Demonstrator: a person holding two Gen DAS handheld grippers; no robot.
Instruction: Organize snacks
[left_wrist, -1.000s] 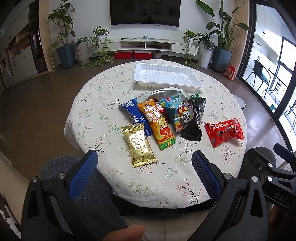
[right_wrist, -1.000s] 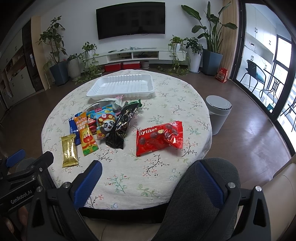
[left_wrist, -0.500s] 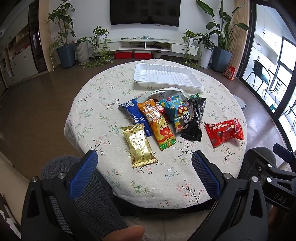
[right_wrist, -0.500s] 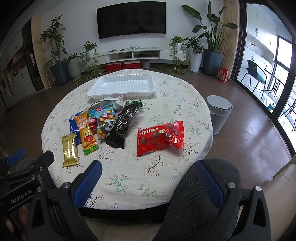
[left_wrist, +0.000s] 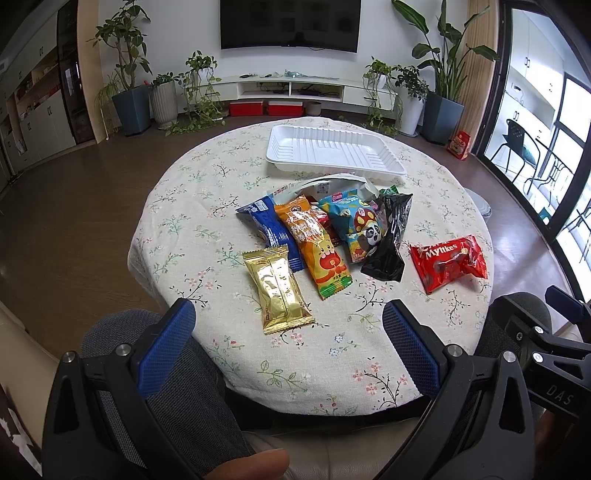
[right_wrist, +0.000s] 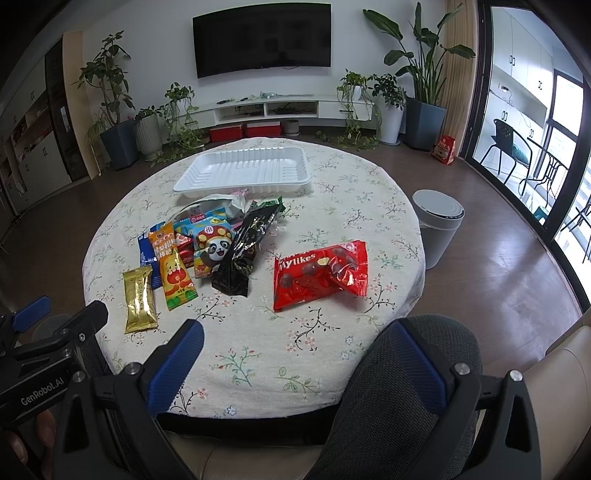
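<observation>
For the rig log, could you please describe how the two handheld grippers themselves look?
Both match: the left gripper and right gripper have black plastic frames with silver screws and blue cross-hatched pads lining the jaws. White lettering reads "GenRobot.AI" on the left body and "DAS" on the right. No cables or sleeves show.

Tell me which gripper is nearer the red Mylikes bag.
Right. The right gripper hangs open at the table's near edge, just short of the red Mylikes bag. The left gripper, also open, sits further left, in front of the gold packet.
</observation>
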